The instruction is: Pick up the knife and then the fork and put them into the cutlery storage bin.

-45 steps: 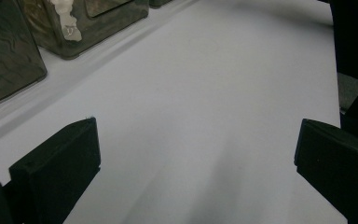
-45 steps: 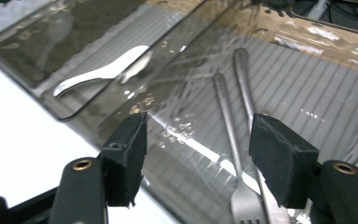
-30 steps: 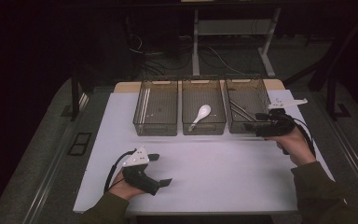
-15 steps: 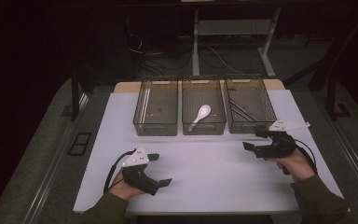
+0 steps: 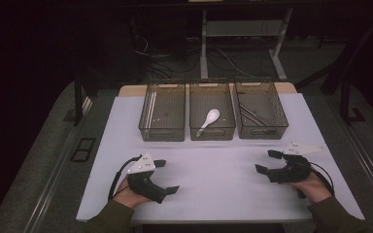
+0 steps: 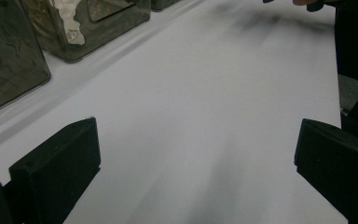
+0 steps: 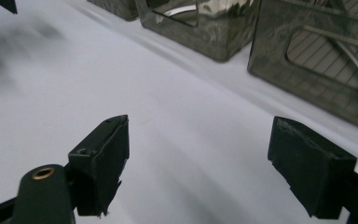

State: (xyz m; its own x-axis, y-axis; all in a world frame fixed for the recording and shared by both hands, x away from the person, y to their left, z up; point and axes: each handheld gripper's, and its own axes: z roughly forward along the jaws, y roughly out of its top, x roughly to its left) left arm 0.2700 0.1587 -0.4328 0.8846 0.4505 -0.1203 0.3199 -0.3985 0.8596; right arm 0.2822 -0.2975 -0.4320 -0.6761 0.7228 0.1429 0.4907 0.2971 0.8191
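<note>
Three smoky see-through bins stand in a row at the back of the white table (image 5: 223, 170). The left bin (image 5: 161, 112) holds thin pale sticks, the middle bin (image 5: 212, 112) a white spoon (image 5: 209, 120), and the right bin (image 5: 261, 110) metal utensils (image 5: 250, 115). My left gripper (image 5: 166, 176) rests at the front left, open, with bare table between its jaws (image 6: 196, 168). At the front right, low over the table, my right gripper (image 5: 267, 161) is open; its jaws have just been opening wider with nothing between them (image 7: 204, 163).
A dark floor with cables and desk legs (image 5: 204, 43) lies behind the table. The right gripper view has the right bin (image 7: 317, 60) close ahead on its right. White tabletop stretches between the two grippers and the bins.
My right gripper has come back from over the right bin toward the person and down to the table's front right. The left gripper has stayed put.
</note>
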